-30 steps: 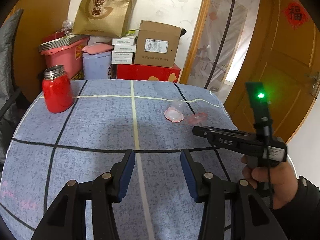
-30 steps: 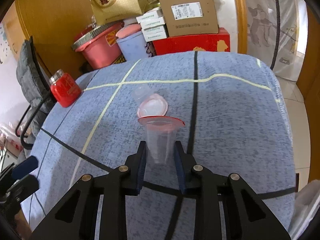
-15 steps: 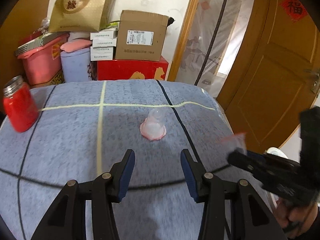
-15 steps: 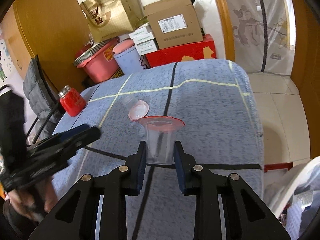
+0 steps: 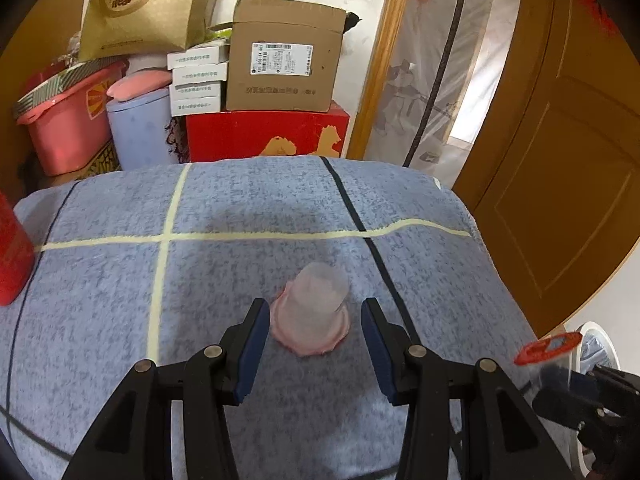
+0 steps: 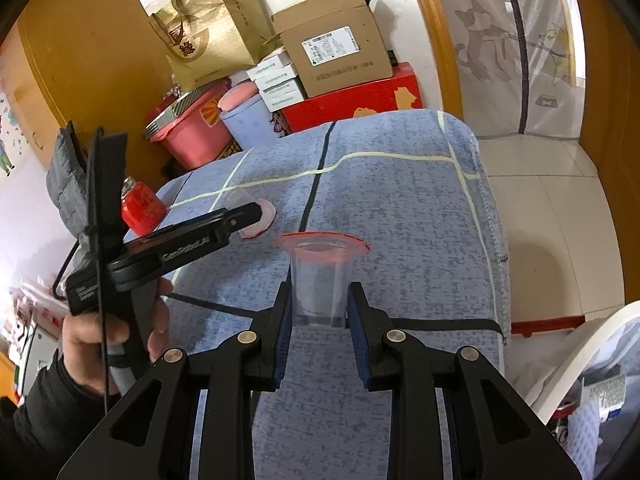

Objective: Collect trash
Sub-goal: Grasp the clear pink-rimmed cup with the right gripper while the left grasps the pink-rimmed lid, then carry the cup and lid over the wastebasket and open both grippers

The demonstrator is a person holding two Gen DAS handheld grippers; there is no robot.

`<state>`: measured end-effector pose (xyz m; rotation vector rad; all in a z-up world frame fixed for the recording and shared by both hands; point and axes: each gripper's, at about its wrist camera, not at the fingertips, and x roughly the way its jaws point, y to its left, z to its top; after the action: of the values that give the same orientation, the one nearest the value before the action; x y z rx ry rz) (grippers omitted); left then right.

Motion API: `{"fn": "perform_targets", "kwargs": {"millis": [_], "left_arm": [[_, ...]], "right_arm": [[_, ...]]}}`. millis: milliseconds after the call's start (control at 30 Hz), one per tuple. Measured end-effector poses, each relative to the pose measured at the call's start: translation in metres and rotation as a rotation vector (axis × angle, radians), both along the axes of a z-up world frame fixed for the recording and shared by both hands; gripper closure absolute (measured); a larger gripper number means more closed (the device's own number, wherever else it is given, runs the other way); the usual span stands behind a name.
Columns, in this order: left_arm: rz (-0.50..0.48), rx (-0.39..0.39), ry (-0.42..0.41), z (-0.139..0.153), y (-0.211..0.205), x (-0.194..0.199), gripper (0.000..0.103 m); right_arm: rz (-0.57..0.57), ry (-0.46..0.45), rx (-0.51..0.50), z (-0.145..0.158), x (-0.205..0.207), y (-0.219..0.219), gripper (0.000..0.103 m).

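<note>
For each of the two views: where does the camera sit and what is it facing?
Left wrist: on the left gripper, facing down at an upturned cup between open fingers; the right gripper enters at lower right.
Right wrist: on the right gripper, shut on a red-rimmed cup; a hand shows.
Shared: blue cloth, cardboard box.

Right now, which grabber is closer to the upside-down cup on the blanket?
Left. The left gripper is open, with the upside-down cup sitting between its fingers on the blanket. The right gripper is off to the side, holding another cup.
</note>
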<state>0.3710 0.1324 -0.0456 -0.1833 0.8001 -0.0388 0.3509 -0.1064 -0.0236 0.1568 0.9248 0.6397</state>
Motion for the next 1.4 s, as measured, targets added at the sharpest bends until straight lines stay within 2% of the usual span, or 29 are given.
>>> {"fn": "perform_targets", "kwargs": {"millis": [100, 133, 167, 333, 433, 700, 967, 1400], "left_arm": [[-0.017, 0.01, -0.004, -0.001, -0.005, 0.006, 0.057], [-0.026, 0.008, -0.007, -0.002, -0.006, 0.006, 0.066], [-0.03, 0.011, -0.005, -0.002, -0.009, 0.006, 0.07], [-0.055, 0.026, -0.019, 0.004, -0.016, 0.0, 0.07], [-0.066, 0.008, -0.028, 0.01, -0.021, -0.01, 0.07], [-0.09, 0.011, -0.053, 0.033, -0.039, -0.06, 0.07], [-0.074, 0.012, -0.067, 0.058, -0.056, -0.117, 0.07], [-0.08, -0.033, -0.109, 0.071, -0.087, -0.202, 0.07]], "right_arm": [[-0.003, -0.001, 0.002, -0.001, -0.001, -0.003, 0.075], [-0.004, -0.002, 0.003, 0.0, -0.001, -0.005, 0.075], [-0.005, -0.001, 0.004, 0.0, -0.001, -0.006, 0.075], [-0.011, -0.006, 0.004, 0.001, -0.004, -0.012, 0.075], [-0.011, -0.007, 0.005, 0.003, -0.01, -0.016, 0.075], [0.0, -0.031, 0.002, 0.014, -0.034, -0.026, 0.075], [0.019, -0.062, -0.008, 0.027, -0.074, -0.038, 0.075], [0.023, -0.112, -0.034, 0.043, -0.132, -0.072, 0.075]]}}
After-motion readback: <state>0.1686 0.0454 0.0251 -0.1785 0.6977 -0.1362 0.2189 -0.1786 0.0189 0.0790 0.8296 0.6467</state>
